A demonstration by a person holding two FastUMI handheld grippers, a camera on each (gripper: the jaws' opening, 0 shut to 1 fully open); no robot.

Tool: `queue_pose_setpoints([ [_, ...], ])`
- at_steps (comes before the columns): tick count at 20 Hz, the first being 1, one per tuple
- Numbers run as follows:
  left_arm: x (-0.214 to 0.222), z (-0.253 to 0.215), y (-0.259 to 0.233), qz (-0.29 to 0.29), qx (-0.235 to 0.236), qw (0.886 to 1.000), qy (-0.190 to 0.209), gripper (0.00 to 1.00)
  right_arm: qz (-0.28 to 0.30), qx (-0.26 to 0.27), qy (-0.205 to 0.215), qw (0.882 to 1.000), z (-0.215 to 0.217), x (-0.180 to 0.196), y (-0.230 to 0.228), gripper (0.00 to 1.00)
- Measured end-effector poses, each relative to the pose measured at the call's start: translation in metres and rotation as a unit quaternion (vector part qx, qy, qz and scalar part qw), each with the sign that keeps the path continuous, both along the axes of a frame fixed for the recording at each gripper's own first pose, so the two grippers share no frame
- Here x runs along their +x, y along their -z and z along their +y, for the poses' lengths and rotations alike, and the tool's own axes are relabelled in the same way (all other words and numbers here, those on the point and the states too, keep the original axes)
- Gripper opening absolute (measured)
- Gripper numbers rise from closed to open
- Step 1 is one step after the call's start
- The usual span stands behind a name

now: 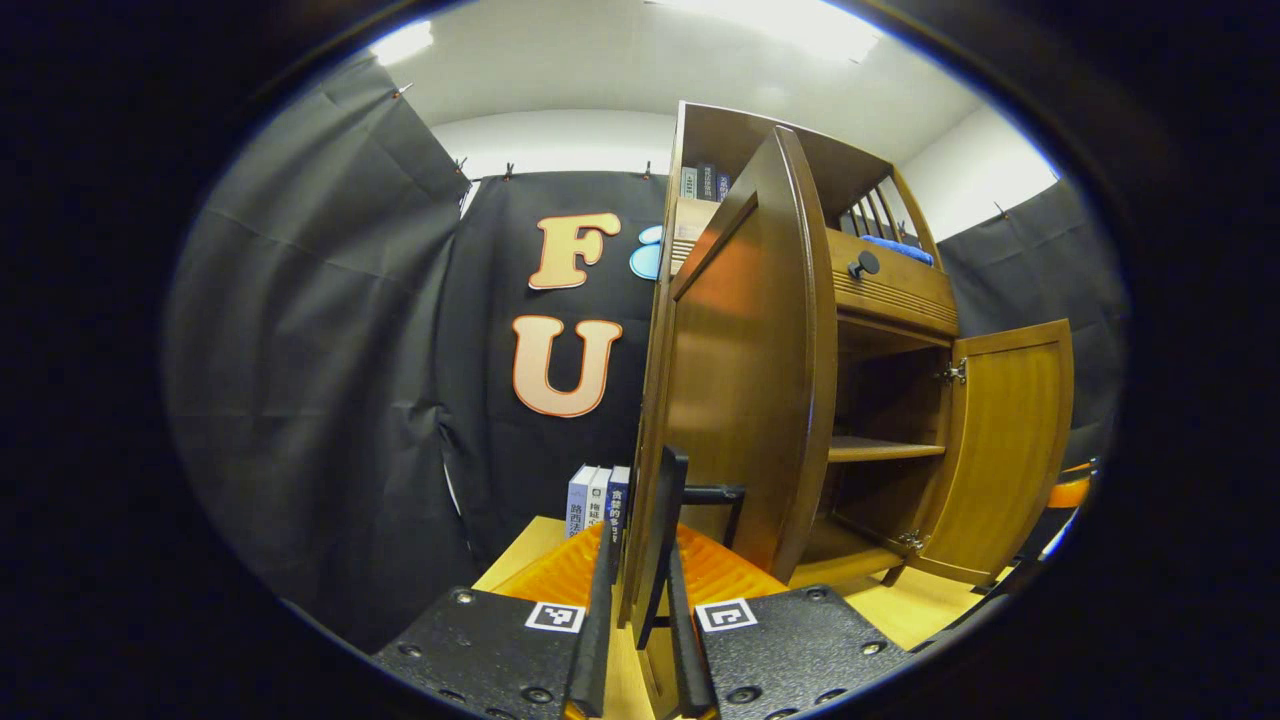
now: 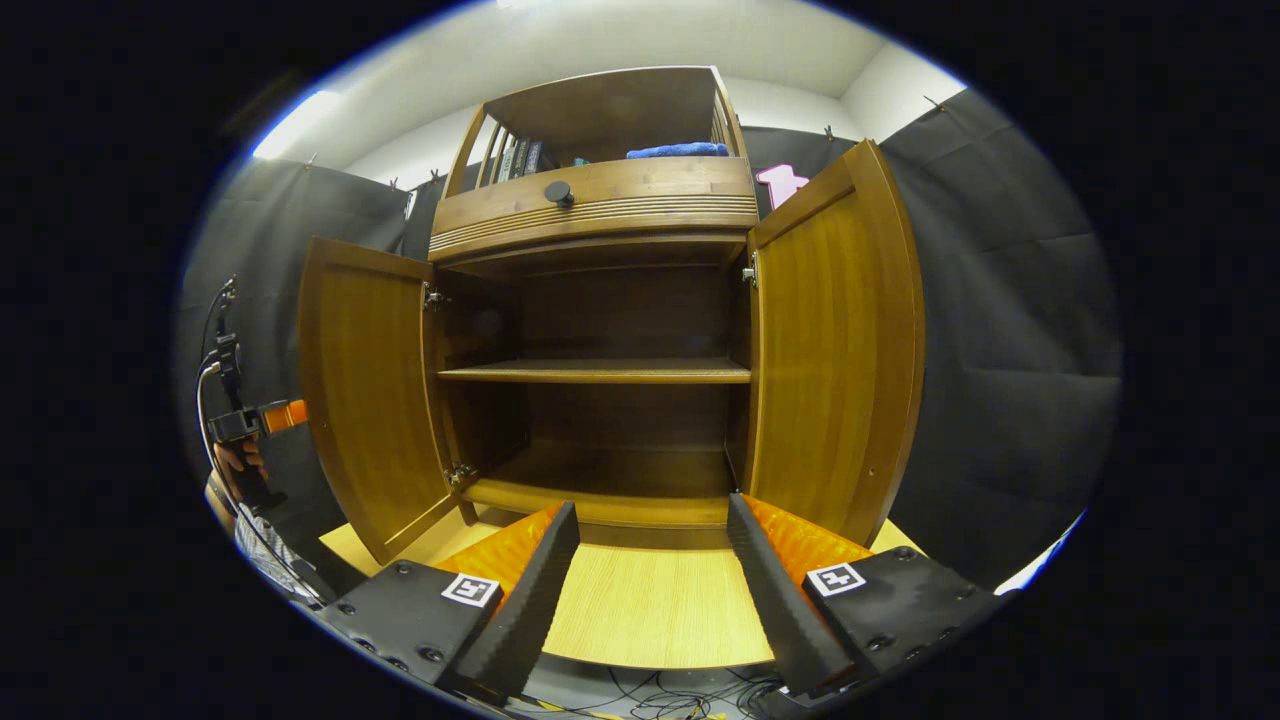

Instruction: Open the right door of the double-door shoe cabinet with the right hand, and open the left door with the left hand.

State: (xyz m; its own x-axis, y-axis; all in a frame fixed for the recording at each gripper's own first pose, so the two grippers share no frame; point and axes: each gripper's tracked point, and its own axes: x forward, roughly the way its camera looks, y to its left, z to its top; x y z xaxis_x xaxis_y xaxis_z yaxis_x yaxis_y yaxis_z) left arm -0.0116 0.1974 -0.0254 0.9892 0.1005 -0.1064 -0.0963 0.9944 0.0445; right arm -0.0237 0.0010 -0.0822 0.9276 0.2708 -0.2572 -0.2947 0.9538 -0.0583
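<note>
The wooden shoe cabinet stands with both doors swung wide, baring two empty shelves. In the left gripper view the left door is seen nearly edge-on, and my left gripper is shut on the black handle at its edge. The right door hangs open farther back. In the right gripper view the left gripper, held by a hand, is at the outer edge of the left door. My right gripper is open, facing the cabinet's inside, a little left of the right door and apart from it.
The cabinet rests on a light wooden tabletop with cables below its front edge. A drawer with a black knob sits above the doors. Books and a blue cloth lie on top. More books stand beside the cabinet.
</note>
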Motion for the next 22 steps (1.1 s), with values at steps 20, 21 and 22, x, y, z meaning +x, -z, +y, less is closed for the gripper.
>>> queue_pose_setpoints([
  [20, -0.053, -0.001, -0.087, -0.047, 0.058, 0.997, -0.008, 0.2, -0.001, 0.022, -0.019, 1.0, 0.015, 0.022, -0.005, 0.87],
  [21, -0.054, -0.009, -0.096, -0.052, 0.07, 0.996, -0.005, 0.2, -0.002, 0.024, -0.021, 1.0, 0.017, 0.022, -0.005, 0.97],
  [22, -0.057, -0.017, -0.107, -0.059, 0.086, 0.995, -0.002, 0.2, -0.003, 0.025, -0.023, 0.999, 0.02, 0.022, -0.005, 0.97],
])
